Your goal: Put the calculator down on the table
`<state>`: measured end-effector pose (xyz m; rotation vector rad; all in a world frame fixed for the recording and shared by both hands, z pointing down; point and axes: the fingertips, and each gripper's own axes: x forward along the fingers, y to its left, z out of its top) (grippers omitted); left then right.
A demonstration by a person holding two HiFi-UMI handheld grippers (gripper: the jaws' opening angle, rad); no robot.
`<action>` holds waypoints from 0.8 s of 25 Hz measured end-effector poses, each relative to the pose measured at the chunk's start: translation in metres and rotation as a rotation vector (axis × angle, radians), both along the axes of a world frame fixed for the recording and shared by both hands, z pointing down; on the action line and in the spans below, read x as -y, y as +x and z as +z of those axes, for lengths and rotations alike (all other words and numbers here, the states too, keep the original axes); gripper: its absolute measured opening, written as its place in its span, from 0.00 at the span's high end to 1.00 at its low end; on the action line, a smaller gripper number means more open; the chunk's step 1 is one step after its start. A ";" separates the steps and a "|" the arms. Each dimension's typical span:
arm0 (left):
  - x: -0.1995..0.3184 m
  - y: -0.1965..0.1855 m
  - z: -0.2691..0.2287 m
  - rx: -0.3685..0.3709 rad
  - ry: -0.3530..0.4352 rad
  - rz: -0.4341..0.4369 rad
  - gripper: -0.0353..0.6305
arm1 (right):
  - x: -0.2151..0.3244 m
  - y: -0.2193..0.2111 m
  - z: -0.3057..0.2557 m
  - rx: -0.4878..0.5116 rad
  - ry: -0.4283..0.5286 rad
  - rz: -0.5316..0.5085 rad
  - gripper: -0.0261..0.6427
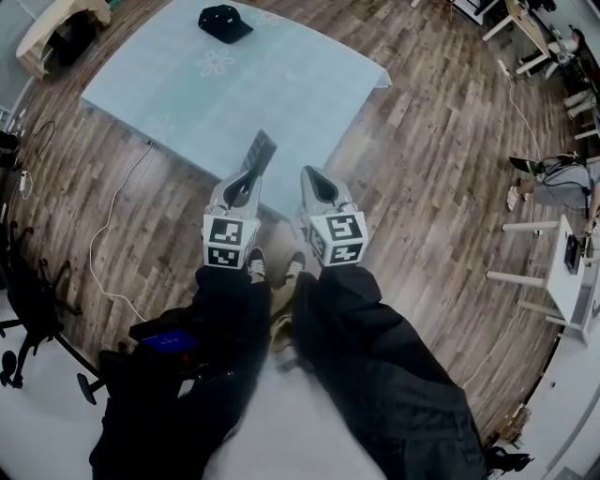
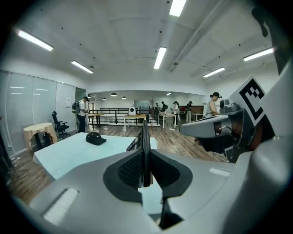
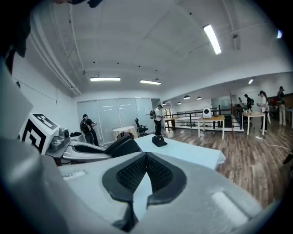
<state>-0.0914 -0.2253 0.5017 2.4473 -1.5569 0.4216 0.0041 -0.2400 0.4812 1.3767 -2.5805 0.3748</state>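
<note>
Head view: left gripper [image 1: 250, 172] clamps calculator [image 1: 260, 148] at table's [image 1: 169, 84] near edge; right gripper [image 1: 310, 174] closed, empty.

The calculator [image 1: 260, 150] has its near end hidden inside the left hand-held gripper [image 1: 249, 173].

The black cap [image 1: 225, 23] is the only thing lying on the tabletop [image 1: 159, 94], at its far end. All the pale cloth on the near side of the cap is bare and leaves a tool open passage down to it. Well nearer than the cap, over the near corner, the left tool [image 1: 251, 171] with the calculator [image 1: 260, 150] clamped in it and the right tool [image 1: 315, 176] hang side by side, a narrow gap between them. Left of the cap, off the tabletop, what seems to be a small covered stand [image 1: 56, 33] sits well apart.
</note>
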 end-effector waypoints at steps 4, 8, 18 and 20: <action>-0.002 0.009 0.030 0.061 -0.056 0.018 0.88 | -0.006 -0.001 0.036 -0.003 -0.080 -0.017 0.96; -0.003 0.013 0.050 0.087 -0.098 0.034 0.88 | -0.005 0.001 0.055 -0.006 -0.132 -0.023 0.96; 0.003 0.010 0.097 0.151 -0.186 0.059 0.88 | 0.004 -0.003 0.090 -0.012 -0.234 -0.042 0.96; 0.007 0.010 0.106 0.166 -0.200 0.068 0.88 | 0.009 -0.003 0.096 -0.017 -0.251 -0.044 0.96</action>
